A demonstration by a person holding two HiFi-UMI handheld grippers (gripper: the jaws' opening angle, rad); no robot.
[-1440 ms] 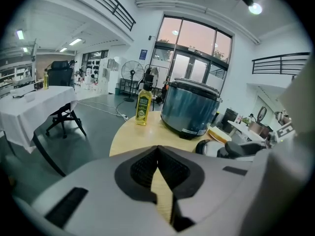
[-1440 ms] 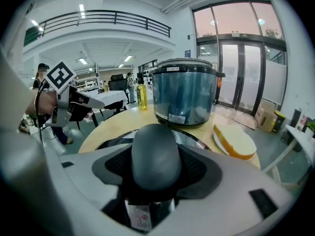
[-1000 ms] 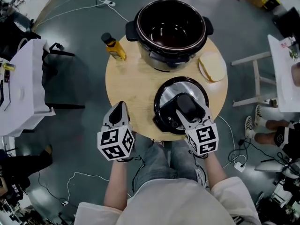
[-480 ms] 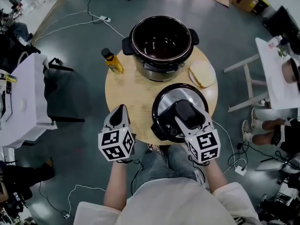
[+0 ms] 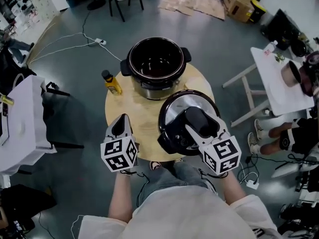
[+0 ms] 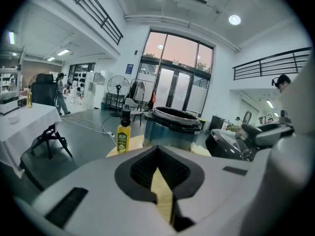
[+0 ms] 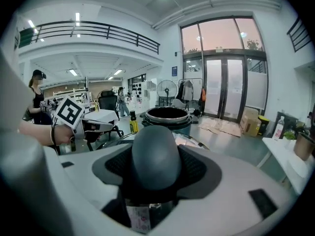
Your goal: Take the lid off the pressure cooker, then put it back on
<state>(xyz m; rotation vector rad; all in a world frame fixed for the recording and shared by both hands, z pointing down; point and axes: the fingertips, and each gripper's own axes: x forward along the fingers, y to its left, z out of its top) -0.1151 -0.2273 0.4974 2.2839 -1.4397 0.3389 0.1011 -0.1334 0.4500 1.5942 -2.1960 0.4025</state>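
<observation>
The open pressure cooker pot (image 5: pixel 155 66) stands at the far side of a round wooden table (image 5: pixel 127 108); it also shows in the left gripper view (image 6: pixel 172 129) and the right gripper view (image 7: pixel 169 117). My right gripper (image 5: pixel 199 122) is shut on the dark handle (image 7: pixel 152 156) of the lid (image 5: pixel 174 111). The lid hangs above the table's near right part, just in front of the pot. The left gripper (image 5: pixel 122 126) hovers over the table's near left edge, its jaws together on nothing (image 6: pixel 160 181).
A yellow oil bottle (image 5: pixel 111 83) stands on the table left of the pot (image 6: pixel 123 132). A white folding table (image 5: pixel 271 78) is to the right, another white table (image 5: pixel 20 118) to the left. Cables lie across the grey floor.
Both grippers have risen. The lid has come up off the table in the right gripper and now hangs closer to the pot. The left gripper's jaws stay together.
</observation>
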